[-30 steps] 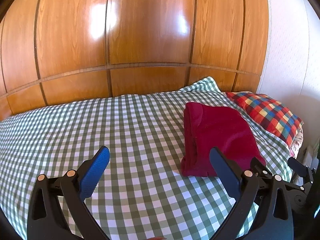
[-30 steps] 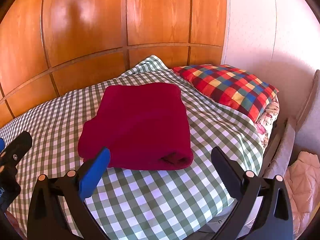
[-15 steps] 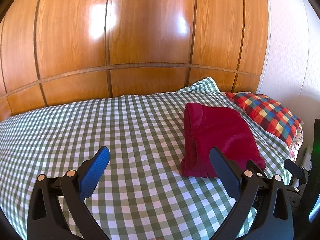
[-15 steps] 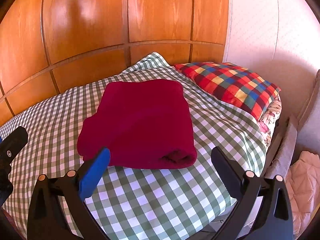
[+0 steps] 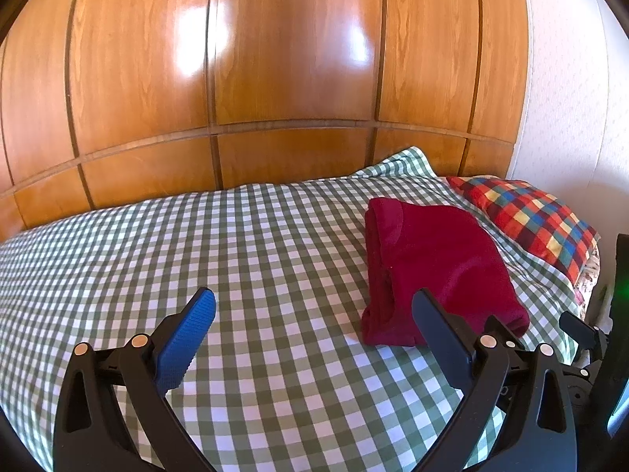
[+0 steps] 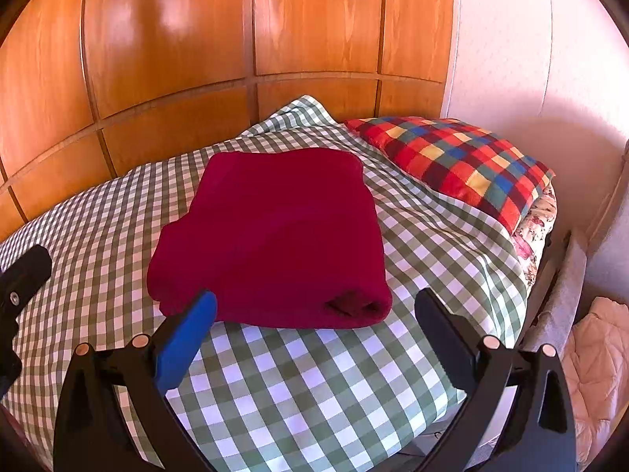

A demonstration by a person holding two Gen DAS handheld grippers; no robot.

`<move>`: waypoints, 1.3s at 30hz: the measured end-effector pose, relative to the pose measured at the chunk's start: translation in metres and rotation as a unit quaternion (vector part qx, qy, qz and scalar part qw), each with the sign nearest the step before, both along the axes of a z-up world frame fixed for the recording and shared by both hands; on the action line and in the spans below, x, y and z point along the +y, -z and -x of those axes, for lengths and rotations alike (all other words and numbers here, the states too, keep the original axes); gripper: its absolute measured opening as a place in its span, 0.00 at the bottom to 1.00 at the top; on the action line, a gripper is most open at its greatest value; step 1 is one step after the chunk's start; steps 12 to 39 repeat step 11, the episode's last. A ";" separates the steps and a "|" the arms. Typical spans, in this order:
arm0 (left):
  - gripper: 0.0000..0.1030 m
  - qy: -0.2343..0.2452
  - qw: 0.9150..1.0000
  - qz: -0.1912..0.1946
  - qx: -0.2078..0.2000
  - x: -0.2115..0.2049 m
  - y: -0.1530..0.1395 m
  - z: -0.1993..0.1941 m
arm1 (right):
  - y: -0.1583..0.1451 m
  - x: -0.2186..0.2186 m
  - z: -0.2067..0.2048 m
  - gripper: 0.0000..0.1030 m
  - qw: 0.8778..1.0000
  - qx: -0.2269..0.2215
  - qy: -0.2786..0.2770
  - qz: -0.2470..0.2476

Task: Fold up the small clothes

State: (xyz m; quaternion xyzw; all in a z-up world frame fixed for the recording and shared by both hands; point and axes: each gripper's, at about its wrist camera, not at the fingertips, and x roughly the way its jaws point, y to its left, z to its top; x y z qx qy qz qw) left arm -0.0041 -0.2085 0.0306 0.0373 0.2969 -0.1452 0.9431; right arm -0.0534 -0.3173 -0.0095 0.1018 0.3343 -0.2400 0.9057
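Note:
A dark red garment [image 6: 271, 236] lies folded into a thick rectangle on the green-checked bed cover [image 6: 314, 385]. From the left wrist view the same garment [image 5: 432, 267] sits at the right of the bed. My right gripper [image 6: 314, 306] is open just in front of the fold's near edge, with nothing between its fingers. My left gripper [image 5: 314, 310] is open over bare cover [image 5: 196, 259], to the left of the garment and apart from it. Part of the right gripper's body shows at the lower right of the left wrist view.
A multicoloured checked pillow [image 6: 460, 161] lies at the bed's right end, close behind the garment. Wooden wall panels [image 5: 275, 59] rise along the far side of the bed. Beyond the right edge the bed drops to pale bedding [image 6: 597, 362] on the floor.
Both grippers have barely shifted. The right wrist view has crept slightly nearer to the garment. The garment lies as before.

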 end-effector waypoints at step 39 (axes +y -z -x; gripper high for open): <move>0.96 0.016 0.997 0.016 0.068 0.010 0.022 -0.015 | 0.001 0.001 -0.002 0.98 1.000 -0.001 -0.011 -0.006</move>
